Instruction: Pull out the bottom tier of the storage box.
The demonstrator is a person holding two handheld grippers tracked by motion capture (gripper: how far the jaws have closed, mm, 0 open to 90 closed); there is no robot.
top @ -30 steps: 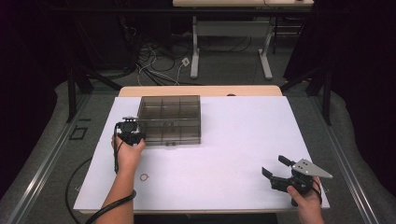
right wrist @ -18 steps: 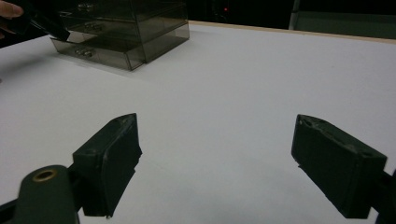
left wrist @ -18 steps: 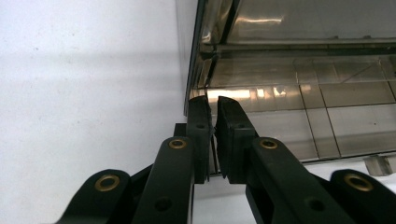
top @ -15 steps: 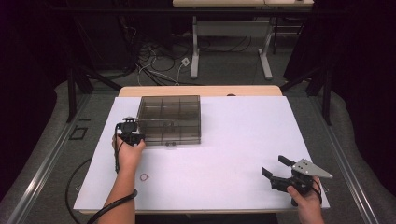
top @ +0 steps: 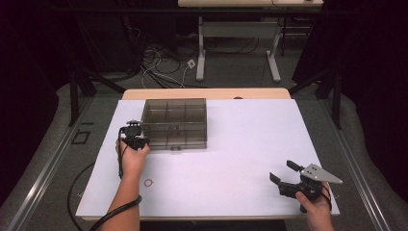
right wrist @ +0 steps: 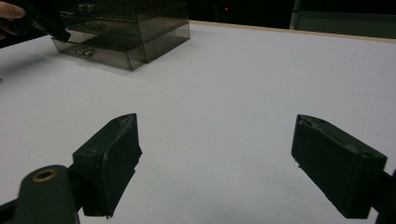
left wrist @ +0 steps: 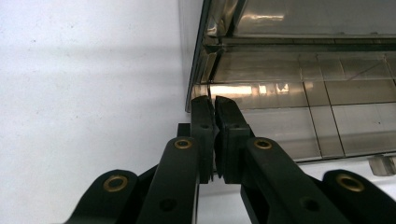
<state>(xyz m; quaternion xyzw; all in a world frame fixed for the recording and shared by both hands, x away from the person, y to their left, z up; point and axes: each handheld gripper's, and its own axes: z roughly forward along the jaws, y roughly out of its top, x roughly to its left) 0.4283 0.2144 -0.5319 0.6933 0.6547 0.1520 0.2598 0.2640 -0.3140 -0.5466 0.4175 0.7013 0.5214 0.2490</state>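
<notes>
A smoky clear plastic drawer box (top: 175, 122) with small front knobs stands at the back left of the white table (top: 240, 144). My left gripper (top: 135, 135) rests at the box's front left corner. In the left gripper view the jaws of this gripper (left wrist: 214, 100) are shut, their tips against the corner edge of the box (left wrist: 289, 93), with nothing visibly between them. My right gripper (top: 282, 170) sits near the front right of the table, far from the box. Its jaws (right wrist: 229, 154) stand wide open over bare table, the box (right wrist: 121, 32) far off.
A small ring (top: 149, 182) lies on the table near the left forearm. Cables trail from both grippers. The table's wooden back edge (top: 207, 93) shows behind the box, with a desk frame and floor cables beyond.
</notes>
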